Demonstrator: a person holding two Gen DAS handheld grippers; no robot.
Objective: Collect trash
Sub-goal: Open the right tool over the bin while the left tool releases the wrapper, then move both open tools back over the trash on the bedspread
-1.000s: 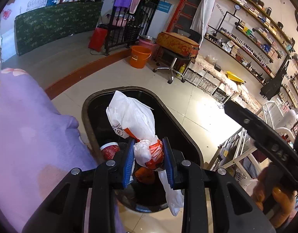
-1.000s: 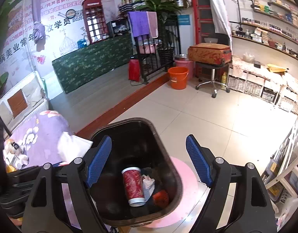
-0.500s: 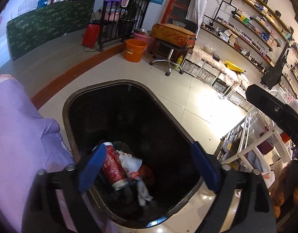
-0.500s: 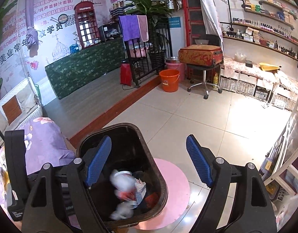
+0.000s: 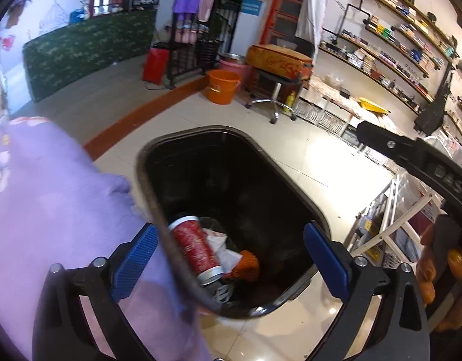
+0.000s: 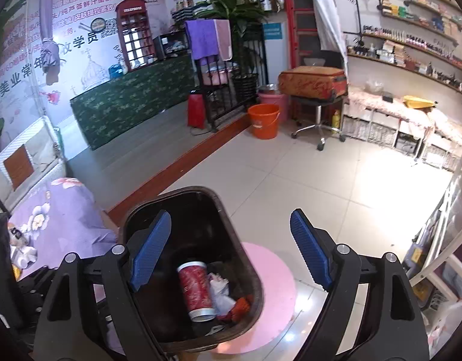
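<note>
your left gripper (image 5: 231, 252) is opening wide, nothing between its jaws; your right gripper (image 6: 231, 251) gapes empty. the trash (image 6: 220, 296) lies in the black bin (image 6: 258, 282) on pale floor tiles (image 6: 336, 186), by shelves (image 6: 411, 48).

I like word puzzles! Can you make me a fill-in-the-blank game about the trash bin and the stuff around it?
1. The trash bin stands on a round ____ mat.
2. The red cup lies ____ the bin.
3. The left hand-held gripper, jaws opening, holds ____.
4. The bucket far across the floor is ____.

Missing words: pink; inside; nothing; orange
</note>
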